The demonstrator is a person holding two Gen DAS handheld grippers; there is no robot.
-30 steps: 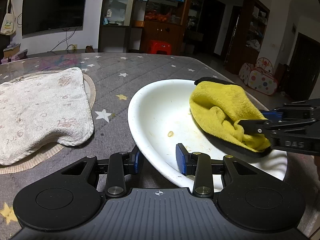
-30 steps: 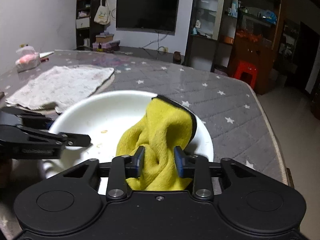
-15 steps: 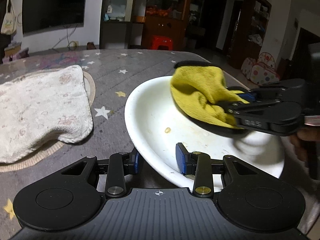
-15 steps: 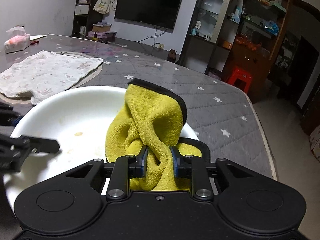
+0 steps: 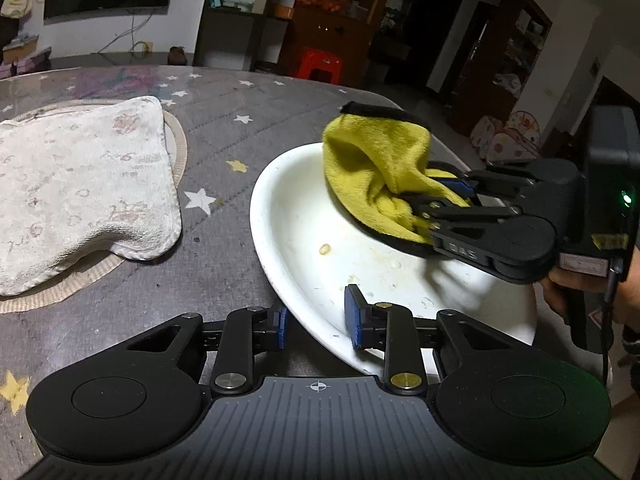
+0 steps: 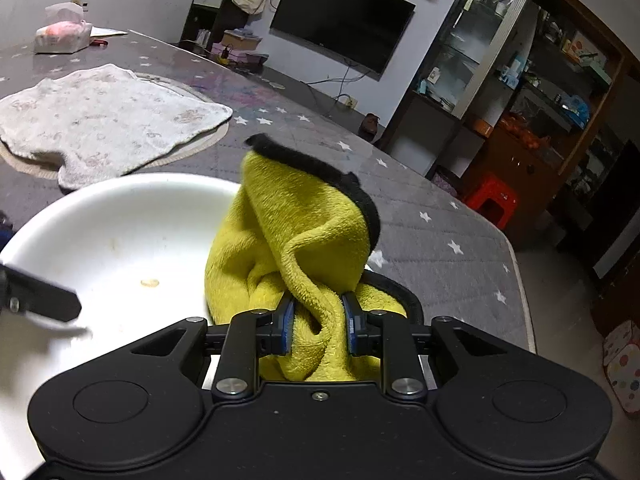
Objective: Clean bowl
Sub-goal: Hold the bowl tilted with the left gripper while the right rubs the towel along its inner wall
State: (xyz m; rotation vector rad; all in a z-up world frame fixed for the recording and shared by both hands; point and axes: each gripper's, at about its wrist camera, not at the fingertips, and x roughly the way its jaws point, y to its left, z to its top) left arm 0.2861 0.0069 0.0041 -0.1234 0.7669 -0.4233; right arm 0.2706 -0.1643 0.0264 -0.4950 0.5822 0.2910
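A white bowl point(image 5: 264, 240) point(image 6: 120, 216) sits on the grey star-patterned table, with a small food crumb point(image 5: 325, 249) point(image 6: 149, 282) and faint smears inside. My left gripper point(image 5: 316, 324) straddles the bowl's near rim, one pad outside and one inside, and its jaws are closing on the rim. My right gripper point(image 6: 318, 320) point(image 5: 444, 200) is shut on a yellow cloth with black edging point(image 6: 296, 220) point(image 5: 372, 160). It holds the cloth over the bowl's far right side. One left finger point(image 6: 40, 300) shows at the bowl's left.
A crumpled white towel point(image 5: 76, 184) point(image 6: 100, 120) lies on a round mat to the left of the bowl. A tissue pack point(image 6: 60, 36) stands far back on the table. The table edge runs close behind the bowl, and a person's hand point(image 5: 560, 292) grips the right tool.
The right gripper has carried the yellow cloth leftward and toward the bowl's far rim while rolling. The left pads have drawn closer together on the rim. The bowl has stayed in place.
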